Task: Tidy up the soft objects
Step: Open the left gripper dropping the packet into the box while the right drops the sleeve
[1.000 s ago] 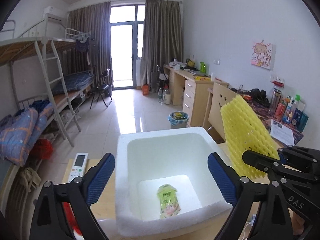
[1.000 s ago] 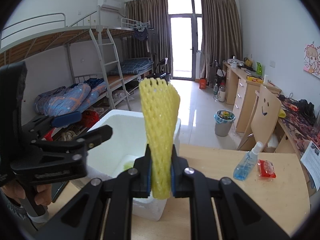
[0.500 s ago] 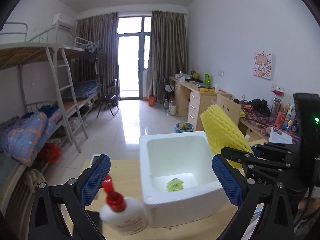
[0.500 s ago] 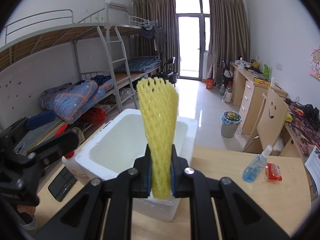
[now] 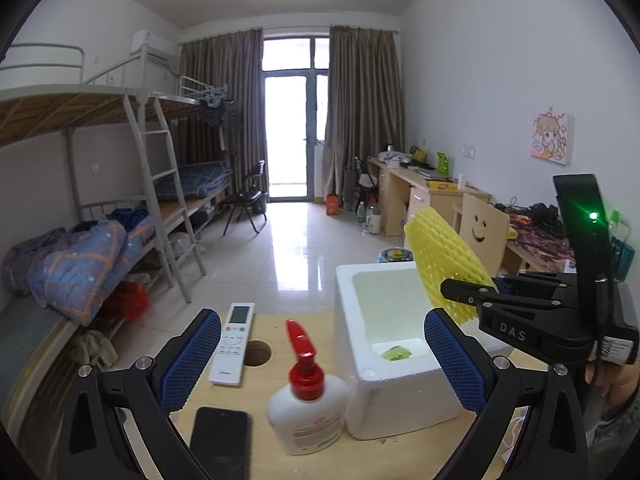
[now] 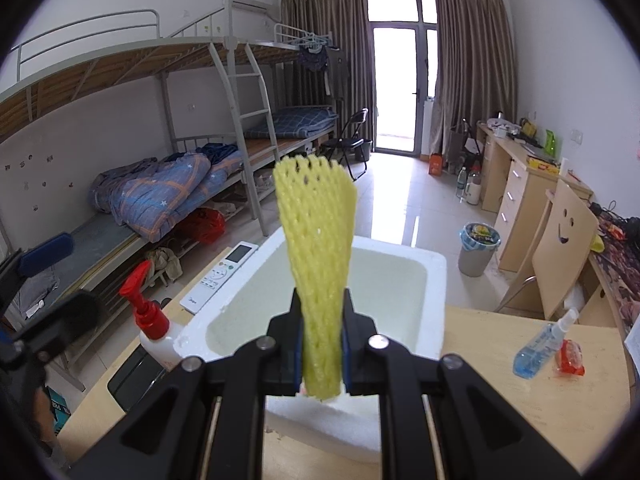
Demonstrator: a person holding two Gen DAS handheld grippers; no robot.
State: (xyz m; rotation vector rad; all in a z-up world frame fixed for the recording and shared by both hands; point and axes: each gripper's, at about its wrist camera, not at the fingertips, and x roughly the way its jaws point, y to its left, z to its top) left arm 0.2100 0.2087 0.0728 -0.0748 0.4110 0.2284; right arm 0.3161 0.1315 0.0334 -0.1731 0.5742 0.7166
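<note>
My right tongs (image 6: 322, 354) clamp the yellow foam net (image 6: 320, 236) above the foam box (image 6: 434, 276), where one green packet (image 5: 396, 354) lies; left tongs (image 5: 320, 354) gape empty.

black grippers (image 5: 320, 360) – blue ribbed pads (image 5: 188, 356), silver screws, "das" marking

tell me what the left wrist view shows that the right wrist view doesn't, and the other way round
Only the left wrist view shows the green packet lying inside the foam box, the round hole in the table and the wall cartoon picture.

Only the right wrist view shows the blue spray bottle and the red packet beside it.

Both show the box, the yellow foam net clamped in the right gripper, the white remote, the red-pump lotion bottle, the phone and the bunk beds.
</note>
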